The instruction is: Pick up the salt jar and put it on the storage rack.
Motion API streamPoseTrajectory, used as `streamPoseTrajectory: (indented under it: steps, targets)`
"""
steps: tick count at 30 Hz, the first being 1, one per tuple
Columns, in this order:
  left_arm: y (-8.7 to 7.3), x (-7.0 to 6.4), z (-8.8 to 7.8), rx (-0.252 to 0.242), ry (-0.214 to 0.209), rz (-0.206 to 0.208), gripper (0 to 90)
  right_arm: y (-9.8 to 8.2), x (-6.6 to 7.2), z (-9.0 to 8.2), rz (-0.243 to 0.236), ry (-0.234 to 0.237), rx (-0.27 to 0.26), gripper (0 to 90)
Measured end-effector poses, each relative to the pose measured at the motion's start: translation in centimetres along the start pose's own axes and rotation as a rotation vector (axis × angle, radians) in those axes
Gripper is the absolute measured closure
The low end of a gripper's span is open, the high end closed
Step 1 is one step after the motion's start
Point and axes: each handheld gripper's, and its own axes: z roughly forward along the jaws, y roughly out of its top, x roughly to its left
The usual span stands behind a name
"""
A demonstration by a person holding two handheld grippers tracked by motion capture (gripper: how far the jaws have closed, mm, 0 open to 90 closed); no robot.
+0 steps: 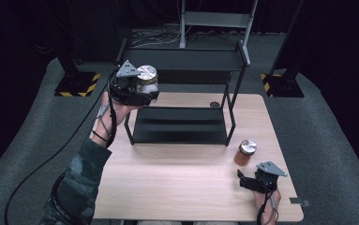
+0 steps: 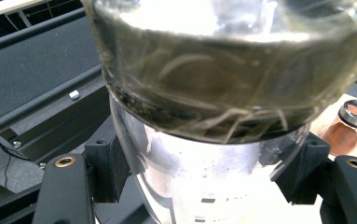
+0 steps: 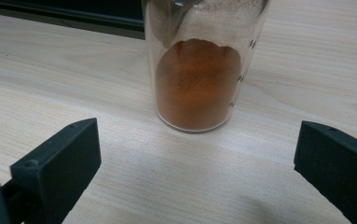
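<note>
1. Left gripper [image 1: 142, 91], black with a grey three-cornered plate, clamps a round clear glass jar with a shiny metal lid [image 1: 146, 78], lifted beside the upper tier of a black metal two-tier rack [image 1: 182, 60].
2. Right gripper [image 3: 195, 168] rests with jaws spread wide, gripping nothing, on the pale wood-grain table [image 1: 177, 183].
3. Just beyond those jaws stands a slim glass cylinder of rust-orange powder [image 3: 199, 84], apart from them.

glass jar [image 1: 146, 80], silver lid, held above rack [image 1: 179, 125]
</note>
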Motion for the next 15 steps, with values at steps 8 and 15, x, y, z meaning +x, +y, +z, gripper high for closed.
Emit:
streamPoseTrajectory:
  steps: [8,15]
  targets:
    - [0.5,0.2,0.0,-0.004,-0.003,-0.003,30.6,0.1,0.0,0.0,-0.004,0.001,0.004,0.0]
    - [1.2,0.4,-0.2,-0.005,-0.003,-0.002,30.6,0.1,0.0,0.1,-0.004,0.003,0.005,0.0]
